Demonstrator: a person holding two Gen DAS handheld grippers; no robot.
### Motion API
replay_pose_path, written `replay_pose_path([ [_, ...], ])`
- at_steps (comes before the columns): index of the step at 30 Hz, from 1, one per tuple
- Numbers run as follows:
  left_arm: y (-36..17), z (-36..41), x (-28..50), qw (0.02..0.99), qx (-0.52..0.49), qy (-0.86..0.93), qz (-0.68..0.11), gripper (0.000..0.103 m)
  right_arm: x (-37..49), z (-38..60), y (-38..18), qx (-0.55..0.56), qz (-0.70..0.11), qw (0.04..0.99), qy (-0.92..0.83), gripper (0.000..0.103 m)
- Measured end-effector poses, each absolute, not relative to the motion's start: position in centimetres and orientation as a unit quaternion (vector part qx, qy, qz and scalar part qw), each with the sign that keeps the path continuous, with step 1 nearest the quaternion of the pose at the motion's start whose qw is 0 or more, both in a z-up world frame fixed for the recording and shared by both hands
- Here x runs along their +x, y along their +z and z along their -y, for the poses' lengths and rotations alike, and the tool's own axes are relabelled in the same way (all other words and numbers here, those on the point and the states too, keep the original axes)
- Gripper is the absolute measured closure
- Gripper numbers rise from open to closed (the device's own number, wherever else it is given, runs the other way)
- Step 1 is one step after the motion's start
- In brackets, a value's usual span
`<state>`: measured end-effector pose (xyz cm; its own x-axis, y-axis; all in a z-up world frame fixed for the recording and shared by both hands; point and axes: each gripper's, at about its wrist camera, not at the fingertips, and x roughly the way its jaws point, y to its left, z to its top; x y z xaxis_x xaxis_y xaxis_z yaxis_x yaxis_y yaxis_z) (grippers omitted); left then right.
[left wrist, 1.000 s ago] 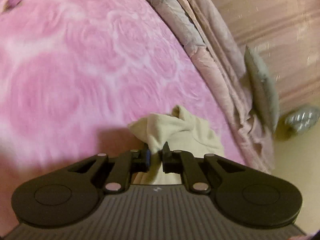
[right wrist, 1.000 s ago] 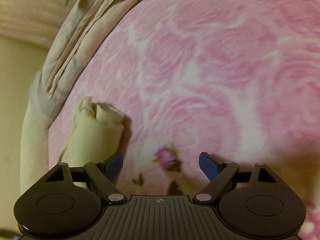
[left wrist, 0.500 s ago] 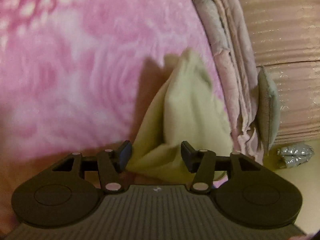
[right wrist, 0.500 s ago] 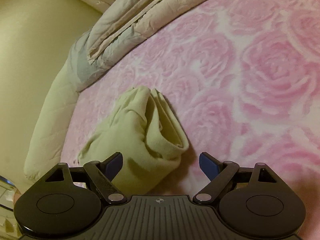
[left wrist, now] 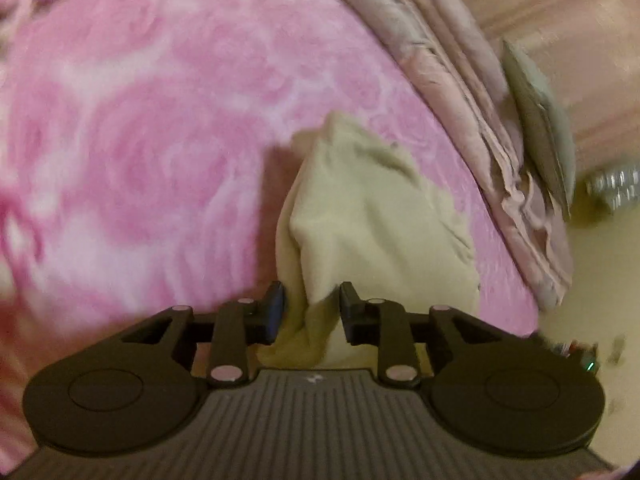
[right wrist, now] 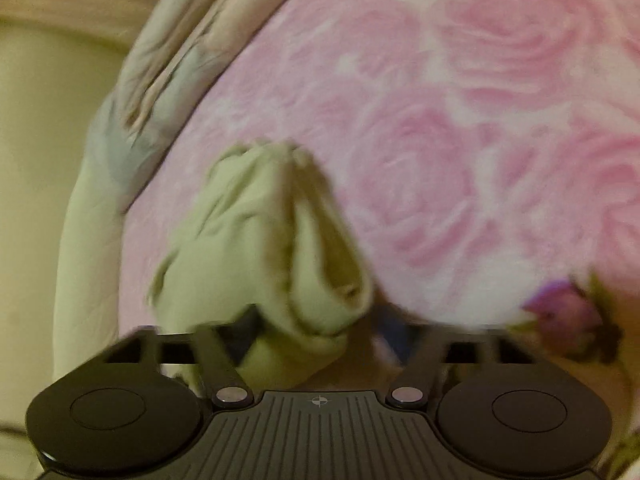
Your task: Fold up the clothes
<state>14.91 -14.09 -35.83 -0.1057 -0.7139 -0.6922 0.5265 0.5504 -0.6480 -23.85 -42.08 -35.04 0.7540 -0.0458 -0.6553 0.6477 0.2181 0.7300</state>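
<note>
Left gripper first: its two fingers stand a narrow gap apart, and a bunched corner of the pale yellow garment sits right in that gap, the cloth touching both pads, so it looks pinched, though not pressed flat; from there the garment runs away from the fingers in a rumpled, roughly folded heap, narrowing to a point at its far end, and it lies on the pink rose-patterned blanket; on the garment's right a beige quilt is bunched along the blanket's edge, and a grey-green cushion stands on its edge just beyond that quilt. Over to the right gripper: motion blur here, but the fingers are spread wide, the left one touching or just under the near end of the garment, the right one clear of it over the blanket; nothing is clamped between them; the garment shows as a rolled bundle with its layered opening facing the camera; the quilt lies beyond the garment on its left.
</note>
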Motion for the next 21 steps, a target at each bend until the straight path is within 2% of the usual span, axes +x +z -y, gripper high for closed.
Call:
replay_pose_path([
  [2,-35.3,14.4,16.3,0.675,-0.1,-0.464,-0.565,0.063,-24.2,42.3,-34.5,0.575,-0.253,0.735,-0.256,0.027],
  [6,-35.9,17.1,18.7,0.679,-0.109,-0.469,-0.554,0.062,-22.7,45.3,-33.4,0.556,-0.244,0.759,-0.237,0.028],
  [8,-36.9,19.0,19.3,0.674,-0.11,-0.471,-0.559,0.066,-20.8,46.7,-33.9,0.552,-0.247,0.765,-0.224,0.028],
  [10,-37.7,19.9,19.6,0.659,-0.132,-0.483,-0.561,0.08,-19.1,47.8,-34.7,0.553,-0.249,0.766,-0.212,0.029],
  [11,-37.9,20.3,19.7,0.654,-0.141,-0.483,-0.564,0.096,-18.3,48.2,-35.3,0.561,-0.248,0.764,-0.201,0.053],
  [12,-38.0,20.3,20.1,0.653,-0.148,-0.484,-0.563,0.097,-17.5,48.7,-36.0,0.57,-0.247,0.761,-0.189,0.091],
  [14,-38.1,20.3,20.1,0.655,-0.158,-0.487,-0.555,0.097,-16.8,49.0,-36.8,0.57,-0.251,0.76,-0.187,0.096],
  [17,-38.9,20.5,20.1,0.659,-0.151,-0.475,-0.564,0.096,-16.7,48.7,-37.1,0.543,-0.26,0.77,-0.212,0.097],
  [20,-40.0,21.0,20.1,0.662,-0.135,-0.452,-0.582,0.092,-17.3,48.5,-38.4,0.563,-0.261,0.749,-0.231,0.095],
  [21,-39.6,21.3,20.1,0.665,-0.123,-0.454,-0.581,0.09,-17.6,48.4,-38.3,0.57,-0.252,0.746,-0.234,0.089],
])
